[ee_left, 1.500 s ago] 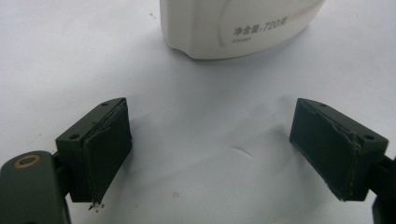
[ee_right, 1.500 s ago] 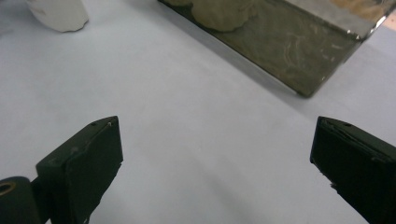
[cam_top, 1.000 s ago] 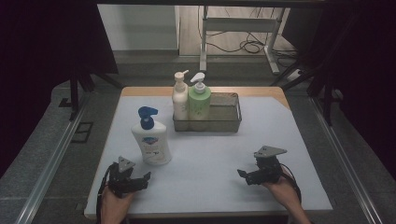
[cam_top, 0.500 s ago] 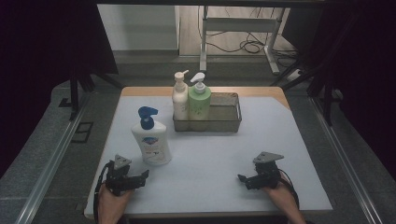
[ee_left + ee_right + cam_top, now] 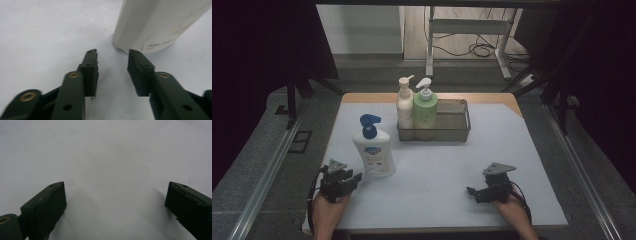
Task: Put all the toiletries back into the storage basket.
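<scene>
At the near left corner of the white table top (image 5: 512, 150), your left gripper (image 5: 354, 177) sat just beside the white pump bottle with the blue head (image 5: 373, 150), and that nearness was what the coming move turned on. The bottle stood upright, its long axis vertical, apart from the wire basket (image 5: 459, 131) farther back, where a cream pump bottle (image 5: 404, 107) and a green pump bottle (image 5: 425, 111) stood side by side at the left end. From your left gripper's fingertips the bottle lay ahead and off to the right: in the left gripper view its base (image 5: 150, 32) rose just past the tip of the right finger (image 5: 138, 70), not on the centre line between the two. The jaws had just been closing, yet they had nothing between them; a plain gap of bare table showed there, and neither pad touched the bottle. To my eye that gap looked too narrow for the bottle's body, so you would probably have needed to spread the fingers again and swing the gripper to the right before going forward. Your right gripper (image 5: 472, 191) rested low on the near right side of the table, well apart from the bottle, its fingers spread wide over bare table in the right gripper view (image 5: 113, 202) and holding nothing. The left hand was clearly the nearer one.
</scene>
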A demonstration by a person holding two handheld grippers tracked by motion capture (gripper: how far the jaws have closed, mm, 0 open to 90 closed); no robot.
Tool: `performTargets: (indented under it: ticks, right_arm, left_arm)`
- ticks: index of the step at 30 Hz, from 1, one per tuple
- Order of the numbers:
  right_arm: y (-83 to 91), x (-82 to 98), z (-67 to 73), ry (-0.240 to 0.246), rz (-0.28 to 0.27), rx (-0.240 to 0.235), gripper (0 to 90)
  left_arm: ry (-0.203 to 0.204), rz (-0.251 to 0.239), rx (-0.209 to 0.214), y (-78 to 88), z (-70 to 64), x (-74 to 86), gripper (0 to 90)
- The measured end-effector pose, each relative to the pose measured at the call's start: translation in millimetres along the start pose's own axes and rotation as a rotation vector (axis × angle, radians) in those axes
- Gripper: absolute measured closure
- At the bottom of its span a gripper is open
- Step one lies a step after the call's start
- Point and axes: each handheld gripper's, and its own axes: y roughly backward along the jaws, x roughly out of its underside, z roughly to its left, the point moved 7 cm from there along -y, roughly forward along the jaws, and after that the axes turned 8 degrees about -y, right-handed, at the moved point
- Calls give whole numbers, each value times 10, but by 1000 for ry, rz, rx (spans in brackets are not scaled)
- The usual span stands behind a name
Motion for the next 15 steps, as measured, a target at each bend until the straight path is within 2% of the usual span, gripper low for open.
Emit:
performTargets:
  ticks: [6, 10, 15]
  right_arm:
    - [0, 0, 0, 0, 0, 0, 31]
    - [0, 0, 0, 0, -1, -1, 31]
    - [-1, 1, 0, 1, -2, 0, 31]
  left_arm:
    - [-9, 7, 26, -34, 14, -41, 690]
    - [12, 21, 41, -68, 24, -69, 744]
    - [10, 10, 44, -89, 53, -120, 831]
